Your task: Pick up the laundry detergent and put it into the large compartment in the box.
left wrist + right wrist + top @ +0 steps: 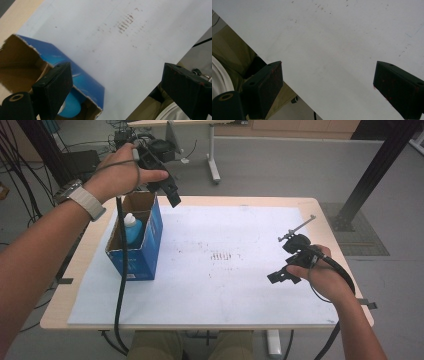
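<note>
An open-topped blue cardboard box (145, 252) stands on the left of the white mat (225, 290). Inside it is a blue bottle (133, 232) with a white cap. My left gripper (173, 198) hangs in the air above the box's far corner, open, with nothing between its jaws. The left gripper view looks down past the open left gripper (125, 85) onto the box (86, 83) and the bottle (71, 108) inside. My right gripper (276, 277) rests low over the mat's right side, open and holding nothing; in the right gripper view the right gripper (332, 87) has bare mat between its jaws.
The mat covers most of a light wooden table (320, 207). Faint reddish marks (220, 256) dot the mat's middle. The left gripper's cable (120, 270) hangs down beside the box. Black frame posts (380, 165) and cables stand on the floor beyond the table.
</note>
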### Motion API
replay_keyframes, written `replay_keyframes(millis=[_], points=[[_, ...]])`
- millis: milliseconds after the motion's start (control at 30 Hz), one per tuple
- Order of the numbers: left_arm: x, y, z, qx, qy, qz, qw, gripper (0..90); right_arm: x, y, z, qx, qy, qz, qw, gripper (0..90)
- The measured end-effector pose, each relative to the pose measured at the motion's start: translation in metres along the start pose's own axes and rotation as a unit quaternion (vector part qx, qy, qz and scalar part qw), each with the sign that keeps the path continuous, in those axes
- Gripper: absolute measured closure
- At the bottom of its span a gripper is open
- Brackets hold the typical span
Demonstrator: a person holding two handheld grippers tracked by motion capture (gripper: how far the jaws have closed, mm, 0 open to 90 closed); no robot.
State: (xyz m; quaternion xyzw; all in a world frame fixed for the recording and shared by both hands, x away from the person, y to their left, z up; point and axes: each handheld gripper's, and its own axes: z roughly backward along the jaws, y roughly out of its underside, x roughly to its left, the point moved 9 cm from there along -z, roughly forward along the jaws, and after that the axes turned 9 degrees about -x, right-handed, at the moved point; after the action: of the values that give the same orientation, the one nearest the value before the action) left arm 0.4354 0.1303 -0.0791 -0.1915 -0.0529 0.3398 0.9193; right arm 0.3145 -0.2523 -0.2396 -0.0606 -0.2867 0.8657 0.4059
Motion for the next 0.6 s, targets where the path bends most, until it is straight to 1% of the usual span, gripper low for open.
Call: replay_keyframes(millis=[133, 300, 400, 467, 600], points=[[-0.006, -0.004, -0.008, 0.003, 0.013, -0.016, 0.9998, 10.5, 0.0, 0.004, 0.003, 0.0, 0.002, -0.007, 1.0, 8.9], [-0.012, -0.008, -0.016, 0.009, 0.024, -0.039, 0.9989, 10.5, 0.0, 0.008, 0.005, 0.0, 0.006, -0.012, 0.9999, 8.9], [-0.017, -0.009, -0.019, 0.009, 0.031, -0.061, 0.9976, 10.5, 0.001, 0.009, 0.007, 0.001, 0.008, -0.013, 0.9999, 8.9], [-0.019, -0.01, -0.022, 0.013, 0.044, -0.071, 0.9964, 10.5, 0.001, 0.009, 0.008, 0.001, 0.011, -0.014, 0.9998, 8.9], [-0.024, -0.009, -0.03, 0.017, 0.053, -0.091, 0.9943, 10.5, 0.003, 0.01, 0.011, -0.002, 0.015, -0.016, 0.9997, 8.7]])
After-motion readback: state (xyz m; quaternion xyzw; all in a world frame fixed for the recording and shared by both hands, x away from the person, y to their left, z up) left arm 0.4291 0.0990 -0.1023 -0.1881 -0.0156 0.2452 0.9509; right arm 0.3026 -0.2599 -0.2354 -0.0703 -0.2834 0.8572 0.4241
